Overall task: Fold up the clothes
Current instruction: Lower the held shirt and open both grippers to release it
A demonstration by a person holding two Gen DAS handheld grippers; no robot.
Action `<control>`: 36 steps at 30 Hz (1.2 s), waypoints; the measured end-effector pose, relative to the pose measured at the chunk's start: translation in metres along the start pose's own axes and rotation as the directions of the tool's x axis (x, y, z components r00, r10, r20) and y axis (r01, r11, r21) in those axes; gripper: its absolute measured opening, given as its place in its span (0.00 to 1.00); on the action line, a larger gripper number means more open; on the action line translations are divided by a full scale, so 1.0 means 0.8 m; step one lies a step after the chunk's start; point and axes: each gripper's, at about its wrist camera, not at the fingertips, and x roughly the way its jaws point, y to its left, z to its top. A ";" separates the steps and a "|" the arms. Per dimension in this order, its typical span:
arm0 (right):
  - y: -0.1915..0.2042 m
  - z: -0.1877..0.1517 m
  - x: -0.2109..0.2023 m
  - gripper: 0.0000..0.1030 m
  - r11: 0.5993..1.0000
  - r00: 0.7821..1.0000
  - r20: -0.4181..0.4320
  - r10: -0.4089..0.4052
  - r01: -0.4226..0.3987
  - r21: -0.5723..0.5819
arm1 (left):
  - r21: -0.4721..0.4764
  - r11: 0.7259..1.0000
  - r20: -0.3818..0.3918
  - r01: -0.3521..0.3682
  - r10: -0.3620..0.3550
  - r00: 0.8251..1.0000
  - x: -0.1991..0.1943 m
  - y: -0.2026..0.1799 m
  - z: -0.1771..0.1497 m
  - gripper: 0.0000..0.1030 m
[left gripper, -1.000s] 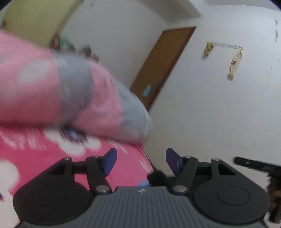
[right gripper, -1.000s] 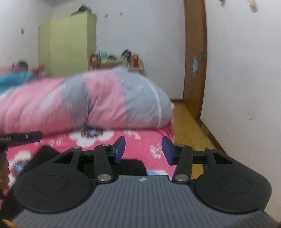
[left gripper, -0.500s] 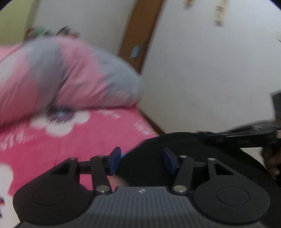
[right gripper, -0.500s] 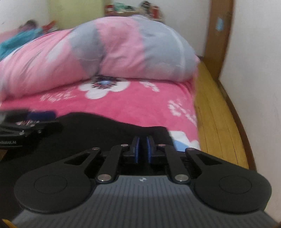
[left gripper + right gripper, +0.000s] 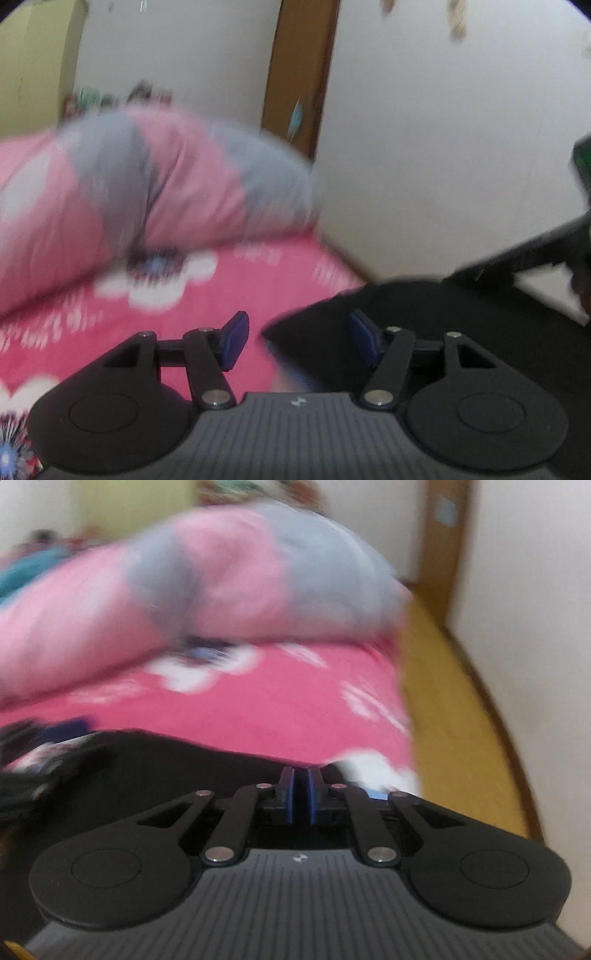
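A black garment (image 5: 155,771) lies spread on the pink floral bed sheet (image 5: 280,709). My right gripper (image 5: 301,794) is shut, its blue pads pinching the garment's far edge near the bed's right side. In the left wrist view the same black garment (image 5: 424,314) fills the lower right, one corner pointing between my fingers. My left gripper (image 5: 299,339) hangs open just above that corner, holding nothing. Both views are blurred by motion. The other gripper shows only as a dark blur at the edge of each view.
A rolled pink and grey quilt (image 5: 155,192) lies across the bed behind the garment. Right of the bed run a strip of wooden floor (image 5: 454,716), a white wall (image 5: 443,147) and a brown door (image 5: 295,66). A yellow-green wardrobe (image 5: 33,62) stands at the back.
My right gripper went from open to shut on the black garment's edge and has stayed shut. The left gripper stayed open and now sits over the garment's corner.
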 end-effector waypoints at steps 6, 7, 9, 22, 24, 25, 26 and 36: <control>0.015 0.013 -0.021 0.11 0.999 0.995 0.092 -0.044 0.044 -0.006 | -0.041 0.999 0.021 -0.024 0.025 0.999 0.001 0.020 -0.001 0.62; 0.023 0.014 -0.028 0.11 0.998 0.992 0.114 0.060 -0.058 -0.022 | -0.041 0.999 0.019 -0.028 0.029 0.999 0.001 0.020 -0.001 0.62; 0.046 0.015 -0.017 0.11 0.978 0.979 0.017 0.202 -0.200 -0.067 | -0.042 0.998 0.008 -0.037 0.037 0.999 0.002 0.020 -0.004 0.62; 0.000 -0.088 -0.183 0.17 0.976 0.940 0.274 0.202 -0.217 0.023 | 0.140 0.976 0.157 0.168 -0.189 0.969 -0.116 -0.007 -0.016 0.62; 0.008 -0.122 -0.200 0.16 0.963 0.925 0.273 0.265 -0.269 -0.023 | 0.228 0.944 0.154 0.238 -0.276 0.949 -0.142 -0.031 -0.027 0.64; 0.009 -0.137 -0.204 0.16 0.961 0.924 0.268 0.273 -0.273 -0.037 | 0.271 0.922 0.140 0.275 -0.321 0.937 -0.153 -0.044 -0.035 0.64; 0.008 -0.157 -0.204 0.15 0.966 0.933 0.250 0.258 -0.256 -0.042 | 0.309 0.904 0.120 0.297 -0.347 0.930 -0.161 -0.056 -0.044 0.64; -0.046 -0.235 -0.247 0.14 0.957 0.907 0.420 0.037 -0.154 0.248 | 0.405 0.865 0.033 0.298 -0.339 0.940 -0.183 -0.099 -0.081 0.65</control>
